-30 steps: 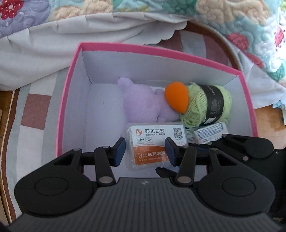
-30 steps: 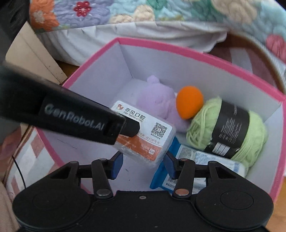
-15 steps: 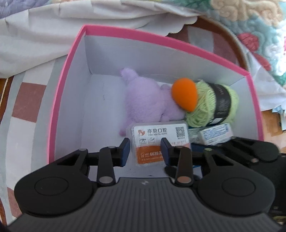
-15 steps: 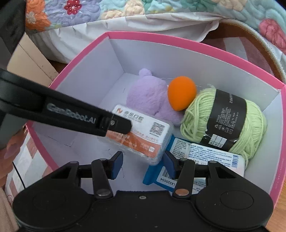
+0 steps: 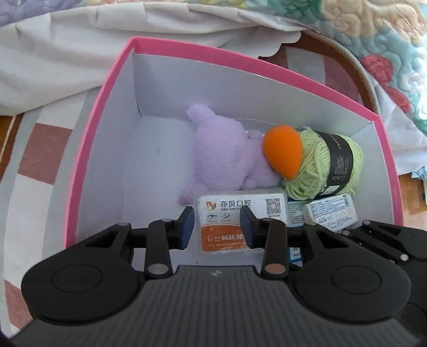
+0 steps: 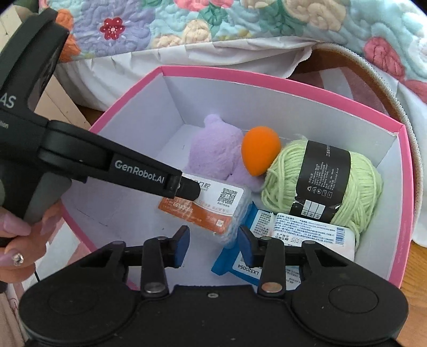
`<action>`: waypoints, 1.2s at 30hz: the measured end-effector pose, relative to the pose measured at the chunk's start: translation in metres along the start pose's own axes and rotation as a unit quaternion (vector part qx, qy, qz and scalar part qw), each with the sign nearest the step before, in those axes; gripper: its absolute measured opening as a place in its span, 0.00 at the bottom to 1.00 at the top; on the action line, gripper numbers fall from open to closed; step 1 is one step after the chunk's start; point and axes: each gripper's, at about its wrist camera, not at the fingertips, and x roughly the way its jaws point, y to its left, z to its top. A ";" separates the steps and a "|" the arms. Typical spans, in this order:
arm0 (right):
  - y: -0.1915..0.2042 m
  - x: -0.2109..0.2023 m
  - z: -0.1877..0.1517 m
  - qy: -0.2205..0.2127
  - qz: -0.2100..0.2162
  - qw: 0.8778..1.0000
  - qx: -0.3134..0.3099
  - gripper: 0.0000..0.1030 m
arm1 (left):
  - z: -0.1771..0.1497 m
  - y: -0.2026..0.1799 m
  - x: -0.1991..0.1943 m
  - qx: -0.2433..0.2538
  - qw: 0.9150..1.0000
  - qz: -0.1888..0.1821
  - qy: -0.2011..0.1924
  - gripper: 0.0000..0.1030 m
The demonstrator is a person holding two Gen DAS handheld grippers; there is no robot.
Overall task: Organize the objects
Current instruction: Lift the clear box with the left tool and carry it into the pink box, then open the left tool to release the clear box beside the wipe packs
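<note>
A pink-rimmed white box [image 5: 114, 72] [image 6: 293, 82] holds a purple plush toy [image 5: 221, 149] [image 6: 213, 146], an orange sponge egg [image 5: 283, 149] [image 6: 260, 150], a green yarn ball [image 5: 333, 165] [image 6: 325, 178] and a blue-and-white packet [image 5: 331, 211] [image 6: 301, 235]. A clear white-and-orange dental pack [image 5: 226, 227] [image 6: 210, 208] lies on the box floor. My left gripper [image 5: 216, 230] is open, its fingers on either side of the pack's near end; it also shows in the right wrist view [image 6: 186, 188]. My right gripper [image 6: 212, 247] is open and empty over the box's near edge.
A flowered quilt [image 6: 240, 21] and a white sheet [image 5: 66, 61] hang behind the box. A striped mat [image 5: 40, 154] lies under it. A wooden surface [image 6: 416, 256] shows at the right. A hand [image 6: 16, 235] holds the left gripper.
The left gripper carried the dental pack down into the box and opened; the pack now rests on the floor. Both grippers pulled back a little.
</note>
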 end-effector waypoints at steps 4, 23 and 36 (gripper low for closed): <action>0.000 -0.013 -0.005 -0.021 0.002 1.000 0.019 0.44 | -0.007 -0.006 -0.016 0.015 1.000 -0.006 -0.014 0.35; 0.023 -0.117 -0.037 -0.116 -0.051 0.991 0.039 0.54 | -0.034 -0.025 -0.097 0.040 0.998 -0.022 -0.052 0.40; 0.059 -0.153 -0.062 -0.119 -0.060 0.990 0.051 0.57 | -0.076 -0.009 -0.158 0.044 0.997 -0.011 -0.057 0.43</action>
